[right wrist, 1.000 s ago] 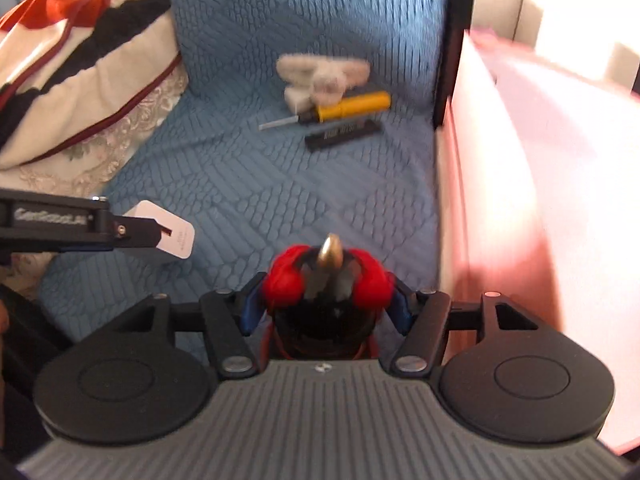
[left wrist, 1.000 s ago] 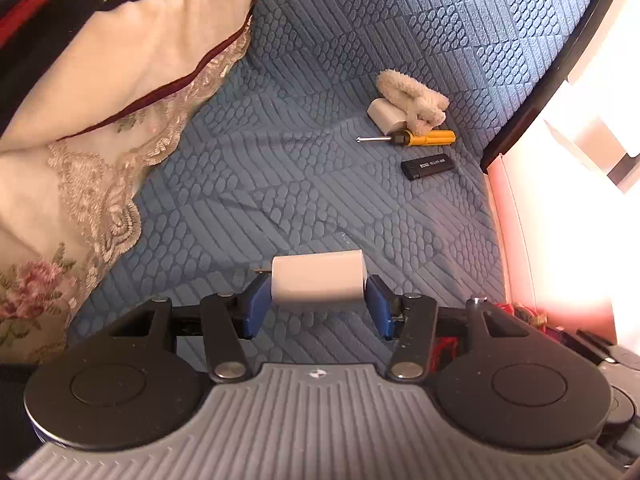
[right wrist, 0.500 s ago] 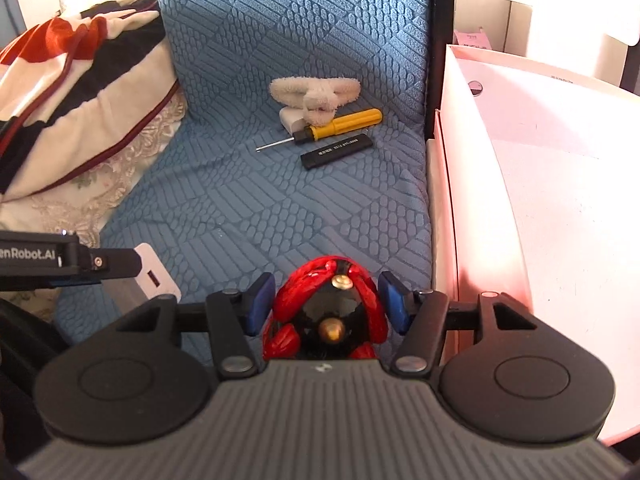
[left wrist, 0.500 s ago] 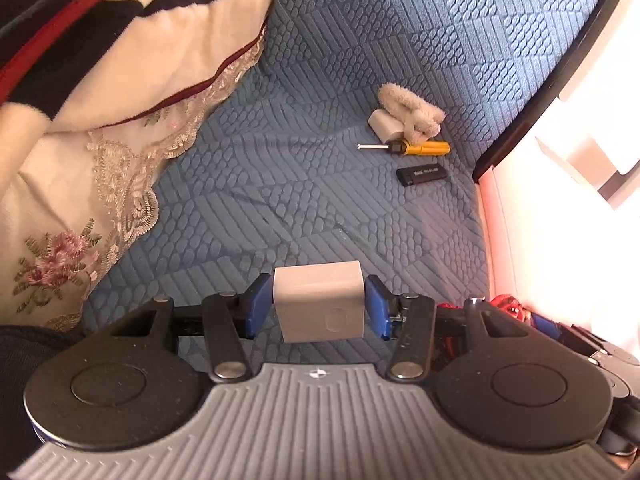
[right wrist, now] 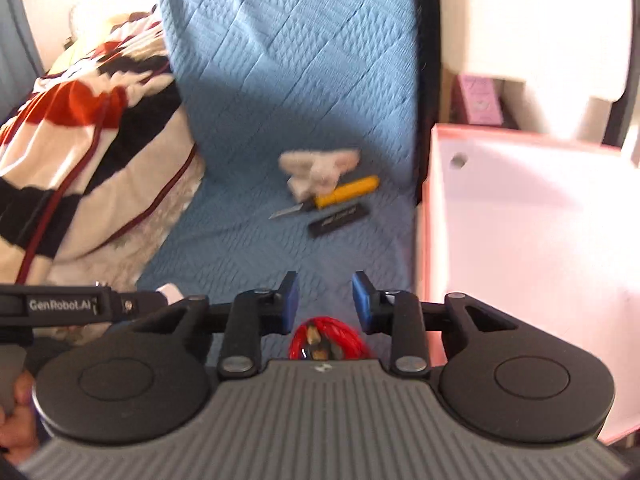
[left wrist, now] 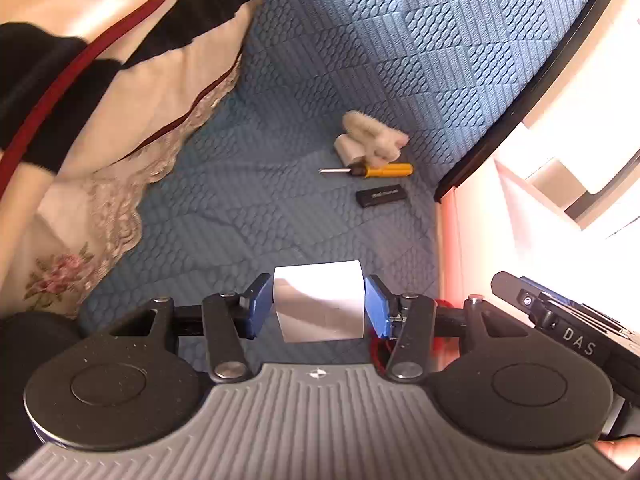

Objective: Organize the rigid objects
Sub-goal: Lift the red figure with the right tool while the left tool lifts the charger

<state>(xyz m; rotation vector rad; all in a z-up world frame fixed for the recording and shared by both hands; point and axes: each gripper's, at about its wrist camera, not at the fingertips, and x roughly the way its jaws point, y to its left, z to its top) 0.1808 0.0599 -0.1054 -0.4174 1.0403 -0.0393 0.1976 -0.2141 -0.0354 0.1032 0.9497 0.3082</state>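
My left gripper (left wrist: 318,308) is shut on a white block (left wrist: 320,288), its blue pads pressing both sides, above the blue quilted seat (left wrist: 240,208). My right gripper (right wrist: 325,300) has nothing between its blue pads, and its jaws are closing. A red-and-black coiled thing (right wrist: 328,340) shows just below and behind those pads, close to the gripper body; whether it is touched I cannot tell. Farther back on the seat lie a yellow-handled screwdriver (right wrist: 346,194), a black stick (right wrist: 339,219) and a fluffy white piece on a small white block (right wrist: 320,164).
A pink-walled box (right wrist: 520,240) with a white inside stands to the right of the seat. A striped, lace-edged blanket (left wrist: 100,100) is heaped on the left. The seat's blue backrest (right wrist: 300,60) rises behind the items. A person's fingers (right wrist: 16,432) hold the left gripper's handle.
Both grippers have risen above the seat. The red-and-black thing that sat between the right pads is now below and behind them, and those jaws stand narrower. The left still holds the white block.
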